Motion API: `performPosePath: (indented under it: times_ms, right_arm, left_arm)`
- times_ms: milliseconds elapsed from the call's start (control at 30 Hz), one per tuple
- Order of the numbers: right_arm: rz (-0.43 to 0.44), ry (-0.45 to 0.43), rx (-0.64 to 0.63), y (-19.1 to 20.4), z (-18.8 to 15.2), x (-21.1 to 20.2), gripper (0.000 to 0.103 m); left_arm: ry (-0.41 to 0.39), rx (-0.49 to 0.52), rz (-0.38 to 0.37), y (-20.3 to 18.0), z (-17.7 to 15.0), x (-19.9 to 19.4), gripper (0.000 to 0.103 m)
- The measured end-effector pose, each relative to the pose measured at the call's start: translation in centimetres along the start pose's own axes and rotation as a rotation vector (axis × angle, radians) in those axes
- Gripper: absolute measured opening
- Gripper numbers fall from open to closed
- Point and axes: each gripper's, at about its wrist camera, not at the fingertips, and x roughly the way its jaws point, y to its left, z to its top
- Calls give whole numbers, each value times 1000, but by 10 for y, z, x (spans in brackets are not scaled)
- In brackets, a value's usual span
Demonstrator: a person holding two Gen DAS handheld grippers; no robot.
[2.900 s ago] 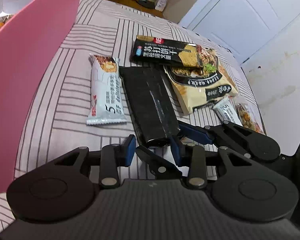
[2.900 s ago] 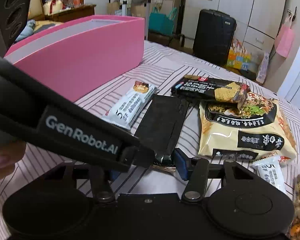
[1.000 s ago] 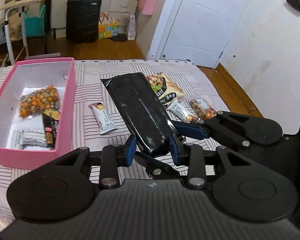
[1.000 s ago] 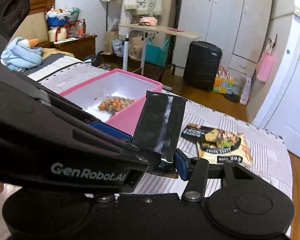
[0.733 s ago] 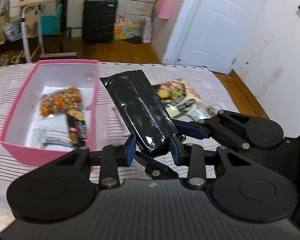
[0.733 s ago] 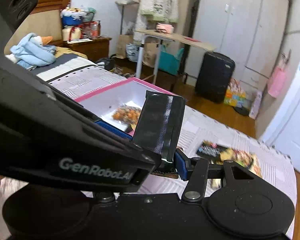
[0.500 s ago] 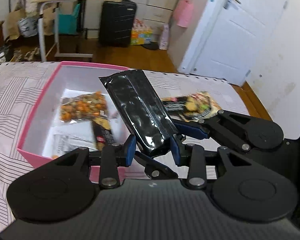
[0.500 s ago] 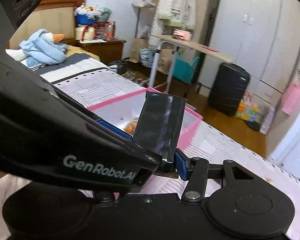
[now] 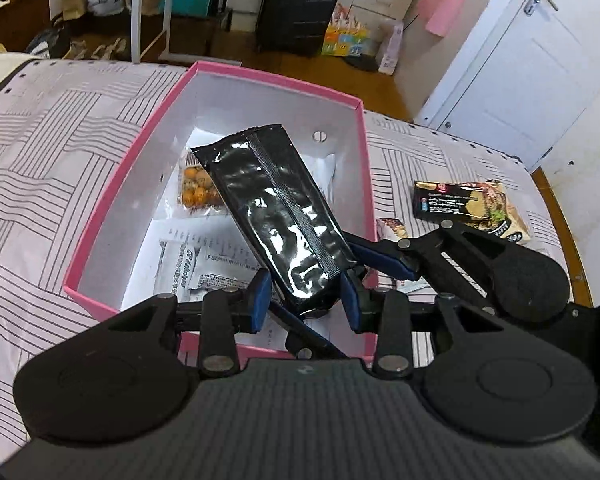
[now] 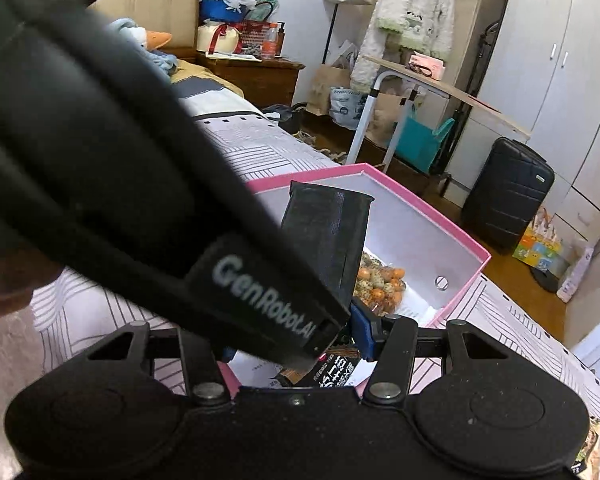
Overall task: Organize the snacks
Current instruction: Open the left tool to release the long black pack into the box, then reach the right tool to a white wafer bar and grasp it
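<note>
A long glossy black snack packet (image 9: 276, 216) hangs tilted over the open pink box (image 9: 112, 196), with its far end above the box's inside. My left gripper (image 9: 305, 304) is shut on the packet's near end, a blue pad on each side. The right gripper (image 10: 296, 342) comes in from the right and is shut on that same end; one of its blue fingers (image 9: 380, 258) lies against the packet's edge. In the right wrist view the packet (image 10: 328, 236) stands up in front of the box (image 10: 440, 232), and the left tool's black housing (image 10: 160, 184) hides the right gripper's left finger.
Inside the box lie a bag of coated peanuts (image 9: 198, 192), white bar wrappers (image 9: 184, 268) and a dark cracker pack (image 10: 332, 372). A noodle pack (image 9: 472, 204) and a small bar (image 9: 392, 227) lie on the striped bedspread to the right. A suitcase (image 9: 300, 8) stands beyond the bed.
Both grippers have carried the black packet leftward and down, from above the bedspread to over the pink box. The box now fills the middle of both views.
</note>
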Motion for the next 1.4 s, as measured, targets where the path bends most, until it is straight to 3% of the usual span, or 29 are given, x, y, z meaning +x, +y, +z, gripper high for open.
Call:
performPosePath:
  times_ms: [167,267,367,567,733,833,1000,1133,1300,1400]
  right_arm:
    - [63,24,113,-19,4,10,61]
    - [57,17,108,-21,4,3,61]
    - [50,15,103,-23,6,-9,61]
    - [32,6,166,-31,7,-44,61]
    - [-3,-8,217,-37,0,-87,67]
    - [-26,-19,228,-42,-9,-115,67]
    - [-97,-15,331,-80,-27,-147,67]
    - [-119,8,516,-123,-48,-175,67]
    - [-159,-9,717,-168,-82,-195,67]
    - [-213,-64,731,-185,-101,-195,68]
  left_arm:
    - [27,-25,25,-1,1,10,38]
    - [17,-22,54,-1,-1,8,38]
    - [22,-50,15,0,1,5,38]
    - [-12,-16,21,-17,-2,-21,38]
    - [-60,13,-24,-36,-6,-52,40]
    - [-104,53,-5,-49,-9,-75,40]
    - [-152,119,-6,-71,-17,-107,41]
    - [-155,153,-39,-88,-18,-114,47]
    - [-82,154,-108,-115,-11,-95,49]
    - [-74,166,-79,-138,-10,-75,54]
